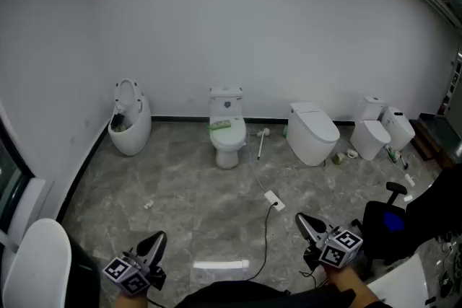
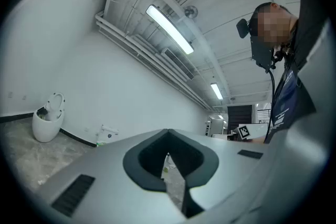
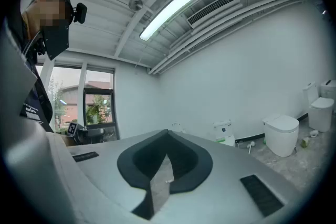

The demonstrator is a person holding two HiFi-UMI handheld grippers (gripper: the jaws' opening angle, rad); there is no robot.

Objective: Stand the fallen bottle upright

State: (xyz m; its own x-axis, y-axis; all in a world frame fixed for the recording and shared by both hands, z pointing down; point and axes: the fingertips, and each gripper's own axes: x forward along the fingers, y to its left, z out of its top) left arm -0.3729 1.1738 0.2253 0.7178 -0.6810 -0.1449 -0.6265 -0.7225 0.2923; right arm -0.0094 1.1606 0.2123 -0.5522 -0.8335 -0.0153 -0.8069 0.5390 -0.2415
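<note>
Left jaws: the left gripper has its jaws together, tips meeting, with nothing between them.
Right jaws: the right gripper shows the same, jaws closed tip to tip and empty.
Gripper pose: both are held low at the near edge of the head view, roughly level and pointing out over the floor, left and right of a dark cable.
Near floor: a white power strip lies at the far end of that cable, and a flat white strip lies between the two grippers.
Fallen bottle: seemingly the pale elongated thing lying flat on the floor at the far right, just in front of the two right-hand toilets; it is too small to be sure. It is well apart from both grippers.
Near it: a black office chair stands at the right edge, closer to the right gripper.
Back wall: a row of white fixtures, with an egg-shaped toilet at left, a middle toilet with something green on its seat, a rounded toilet, and a right-hand pair.
Beside the middle toilet: a white-handled brush on the floor.
</note>
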